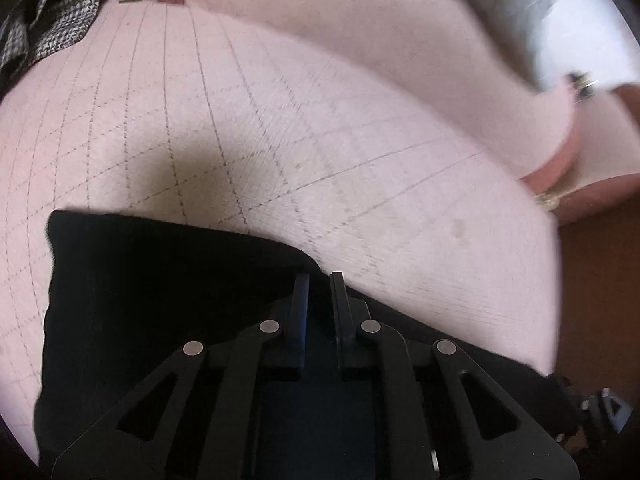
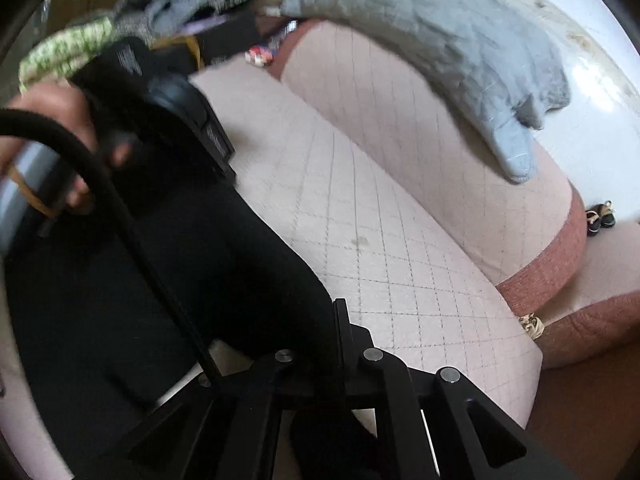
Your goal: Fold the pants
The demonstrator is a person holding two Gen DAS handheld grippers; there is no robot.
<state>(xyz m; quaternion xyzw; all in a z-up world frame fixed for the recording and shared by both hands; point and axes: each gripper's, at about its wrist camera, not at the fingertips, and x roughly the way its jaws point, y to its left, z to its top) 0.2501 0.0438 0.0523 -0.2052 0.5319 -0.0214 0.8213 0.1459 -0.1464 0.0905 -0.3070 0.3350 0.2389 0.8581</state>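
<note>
Pale pink quilted upholstery with a stitched diamond grid covers the sofa seat [image 1: 280, 128] that fills both wrist views, and its backrest [image 2: 420, 128] rises toward twelve o'clock. Black pants [image 1: 160, 300] lie on the seat cushion, spread from six to nine o'clock in the left wrist view, with one squared corner near nine o'clock. The left gripper [image 1: 320, 284] sits over the far edge of that dark fabric; its fingers [image 1: 301, 296] stand close together with only a narrow slit between them, and whether cloth is pinched in that slit cannot be told. In the right wrist view the pants [image 2: 200, 260] run from the lower left up toward ten o'clock, where the left hand [image 2: 52, 144] grips the other tool's handle. The right gripper [image 2: 320, 320] is at six o'clock; one of its fingers [image 2: 342, 328] shows upright against the black fabric, the other is lost in it, so its grip cannot be told. A grey quilted blanket [image 2: 460, 40] drapes over the backrest from twelve to three o'clock. A houndstooth garment [image 1: 52, 16] lies at eleven o'clock in the left wrist view. Rust-red trim [image 2: 556, 264] edges the cushions at four o'clock.
</note>
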